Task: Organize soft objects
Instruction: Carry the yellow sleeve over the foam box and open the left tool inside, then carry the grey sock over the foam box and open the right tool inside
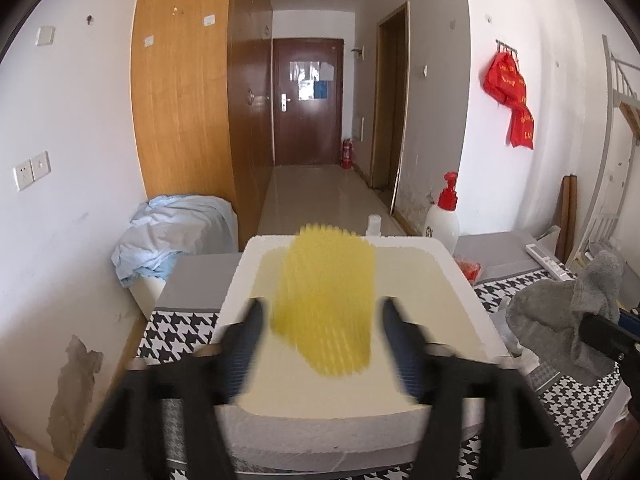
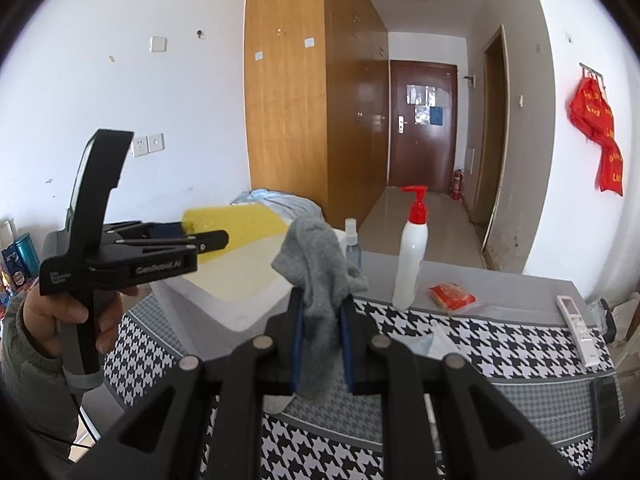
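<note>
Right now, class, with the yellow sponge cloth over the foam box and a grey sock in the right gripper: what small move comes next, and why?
Probably carry the right gripper leftward over the white foam box: it grips the grey sock, while the left gripper stands open.

The left hand-held gripper (image 2: pixel 208 240) is matte black plastic: a pistol-style handle with a grey band wrapped near its base, a tall curved black upright rising behind it, and small white lettering on its side and rear block. A thin black cable hangs beneath the handle. Silver screws dot its linkage. The hand (image 2: pixel 76 316) around it comes out of a grey-green padded sleeve (image 2: pixel 24 364). The right hand-held gripper (image 2: pixel 322 344) has black angular arms with round silver rivets and blue ribbed pads (image 2: pixel 297 344) lining its fingers.
</note>
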